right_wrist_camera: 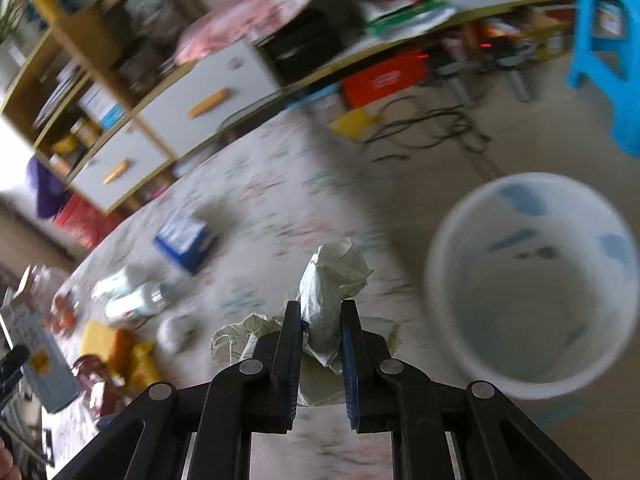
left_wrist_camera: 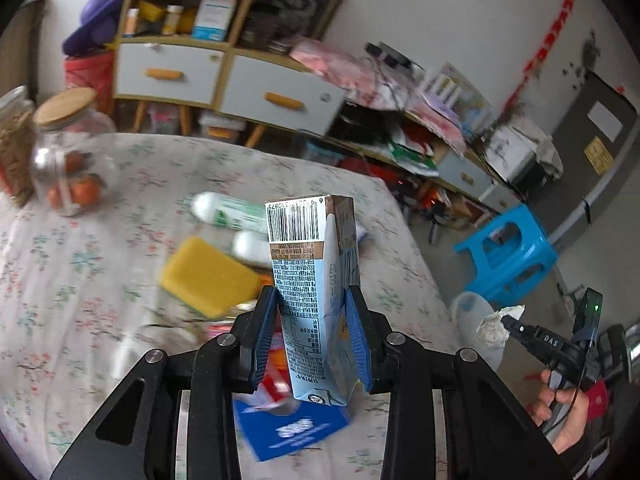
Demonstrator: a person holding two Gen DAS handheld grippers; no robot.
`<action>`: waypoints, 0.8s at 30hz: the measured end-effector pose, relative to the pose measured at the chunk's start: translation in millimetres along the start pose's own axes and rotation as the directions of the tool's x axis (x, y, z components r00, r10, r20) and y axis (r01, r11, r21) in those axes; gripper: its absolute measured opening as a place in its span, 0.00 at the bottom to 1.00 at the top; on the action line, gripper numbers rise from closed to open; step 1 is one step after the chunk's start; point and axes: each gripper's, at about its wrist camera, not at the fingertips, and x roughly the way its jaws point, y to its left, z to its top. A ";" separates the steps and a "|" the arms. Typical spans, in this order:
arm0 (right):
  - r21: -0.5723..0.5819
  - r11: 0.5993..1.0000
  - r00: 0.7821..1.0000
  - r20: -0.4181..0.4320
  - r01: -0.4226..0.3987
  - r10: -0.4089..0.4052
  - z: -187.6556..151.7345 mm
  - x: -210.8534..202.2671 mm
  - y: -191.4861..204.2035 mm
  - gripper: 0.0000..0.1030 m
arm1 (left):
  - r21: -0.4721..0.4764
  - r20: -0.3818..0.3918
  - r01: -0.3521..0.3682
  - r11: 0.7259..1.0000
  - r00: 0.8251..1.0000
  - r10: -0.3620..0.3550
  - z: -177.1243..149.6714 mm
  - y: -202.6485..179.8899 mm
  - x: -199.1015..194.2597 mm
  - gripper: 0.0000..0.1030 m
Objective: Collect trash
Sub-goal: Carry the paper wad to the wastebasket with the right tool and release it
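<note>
My left gripper (left_wrist_camera: 312, 300) is shut on a light-blue drink carton (left_wrist_camera: 314, 280) and holds it upright above the floral table (left_wrist_camera: 80, 280). My right gripper (right_wrist_camera: 320, 312) is shut on a crumpled white paper wad (right_wrist_camera: 332, 280), held over the table edge to the left of a white bin (right_wrist_camera: 532, 280) on the floor. The left wrist view shows the right gripper (left_wrist_camera: 508, 322) with the paper wad (left_wrist_camera: 496, 326) at the right, over the bin (left_wrist_camera: 472, 312). The carton (right_wrist_camera: 44, 360) also shows at the far left of the right wrist view.
On the table lie a yellow sponge (left_wrist_camera: 208, 276), white bottles (left_wrist_camera: 228, 212), a blue box (left_wrist_camera: 292, 428) and a glass jar of oranges (left_wrist_camera: 68, 160). A blue stool (left_wrist_camera: 508, 252) stands on the floor. Shelves (left_wrist_camera: 224, 68) line the wall.
</note>
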 end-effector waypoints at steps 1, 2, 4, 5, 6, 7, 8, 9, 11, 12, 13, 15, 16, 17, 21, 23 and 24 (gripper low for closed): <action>0.014 1.000 1.000 0.009 0.013 -0.014 2.1 -4.9 -9.9 0.16 | 0.012 -0.007 0.008 1.000 1.000 -0.008 -1.4 -8.9 4.0 0.36; 0.024 0.999 0.999 0.016 0.027 -0.027 3.5 -9.0 -17.8 0.16 | 0.024 -0.016 0.018 1.000 1.000 -0.018 -3.3 -18.6 8.6 0.36; 0.034 0.997 0.997 0.033 0.065 -0.066 6.8 -17.6 -34.5 0.16 | 0.045 -0.032 0.036 0.998 0.999 -0.034 -7.1 -34.8 16.9 0.36; 0.039 0.996 0.996 0.037 0.078 -0.080 7.3 -20.5 -40.5 0.16 | 0.055 -0.041 0.045 0.997 0.998 -0.043 -9.0 -44.0 22.0 0.36; 0.052 0.995 0.995 0.039 0.088 -0.090 8.8 -23.5 -49.7 0.16 | 0.064 -0.051 0.056 0.996 0.997 -0.053 -11.3 -53.8 27.4 0.36; 0.062 0.994 0.995 0.038 0.092 -0.094 9.5 -24.6 -56.0 0.16 | 0.075 -0.062 0.066 0.995 0.996 -0.062 -13.9 -63.3 33.1 0.36; 0.072 0.993 0.994 0.037 0.096 -0.099 9.9 -25.8 -60.9 0.16 | 0.086 -0.069 0.072 0.994 0.995 -0.067 -16.4 -71.4 37.5 0.36; 0.082 0.991 0.994 0.034 0.103 -0.106 10.4 -27.2 -67.2 0.18 | 0.099 -0.079 0.079 0.992 0.994 -0.071 -18.5 -80.5 43.3 0.36; 0.089 0.990 0.993 0.034 0.113 -0.116 10.3 -30.2 -74.9 0.19 | 0.126 -0.107 0.098 0.987 0.991 -0.084 -25.5 -101.1 55.8 0.36; 0.090 0.989 0.992 0.035 0.117 -0.120 11.1 -31.7 -78.5 0.19 | 0.137 -0.117 0.107 0.985 0.989 -0.091 -28.4 -110.1 60.7 0.36; 0.091 0.988 0.991 0.037 0.121 -0.125 11.1 -33.1 -80.8 0.20 | 0.148 -0.128 0.117 0.982 0.987 -0.098 -30.9 -120.4 66.4 0.36; 0.097 0.986 0.989 0.040 0.139 -0.144 12.0 -35.6 -87.8 0.28 | 0.173 -0.144 0.138 0.975 0.983 -0.114 -34.9 -140.1 77.1 0.36; 0.103 0.984 0.988 0.042 0.144 -0.149 12.3 -36.7 -91.7 0.38 | 0.187 -0.152 0.151 0.971 0.981 -0.124 -37.4 -152.3 83.1 0.36; 0.113 0.982 0.987 0.042 0.149 -0.155 12.2 -38.2 -96.0 0.42 | 0.195 -0.158 0.159 0.968 0.979 -0.129 -38.6 -159.7 87.3 0.36; 0.144 0.978 0.987 0.043 0.150 -0.158 13.5 -45.5 -111.9 0.45 | 0.230 -0.185 0.193 0.954 0.971 -0.152 -45.6 -193.7 106.4 0.36; 0.151 0.976 0.985 0.048 0.159 -0.168 12.8 -50.1 -117.6 0.45 | 0.248 -0.191 0.211 0.946 0.967 -0.166 -48.4 -209.9 113.8 0.36; 0.154 0.974 0.983 0.050 0.165 -0.174 11.8 -53.2 -121.3 0.45 | 0.260 -0.194 0.219 0.941 0.966 -0.171 -50.4 -219.2 118.6 0.36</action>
